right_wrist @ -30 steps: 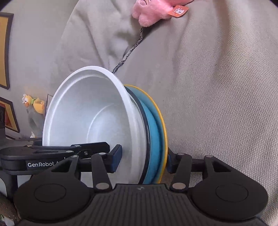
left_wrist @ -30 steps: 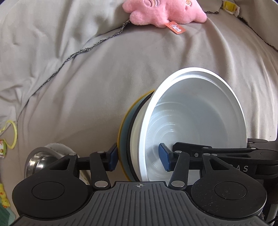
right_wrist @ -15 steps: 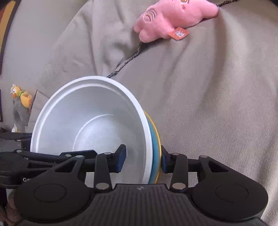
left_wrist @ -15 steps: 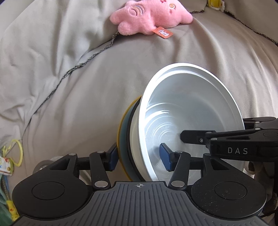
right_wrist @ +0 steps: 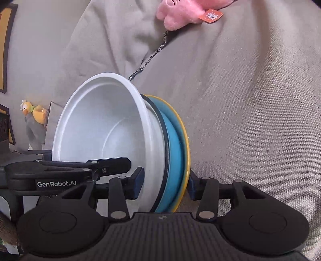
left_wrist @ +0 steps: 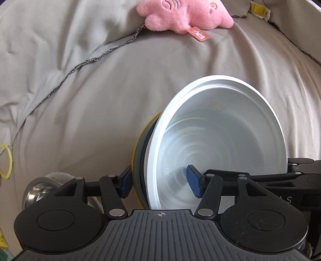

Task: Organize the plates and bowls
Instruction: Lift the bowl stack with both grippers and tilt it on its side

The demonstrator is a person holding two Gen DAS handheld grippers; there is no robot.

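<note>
One pink plush (left_wrist: 184, 17) behind bowl (left_wrist: 218, 140) (steel cup (left_wrist: 37, 192) left).

Soft, even daylight; both views bright. Mild glare on white bowl (left_wrist: 220, 128) rim. Fisheye bending at edges, dark corners. Focus sharp, no motion blur.

So the stack (left_wrist: 152, 160) was up on its edge over the blanket (left_wrist: 100, 120), bowl (left_wrist: 216, 140) nested against the plates (right_wrist: 176, 156) behind it. The left gripper (left_wrist: 160, 181) straddled the stack's near edge, one finger behind the plates, the other inside the bowl, apart from its wall. The right gripper (right_wrist: 165, 183) sat across the same edge from the opposite side. The plush toy (left_wrist: 184, 16) lay farther back on the blanket, past the stack. A metal cup (left_wrist: 38, 192) sat low at the left, just beside the left gripper.
</note>
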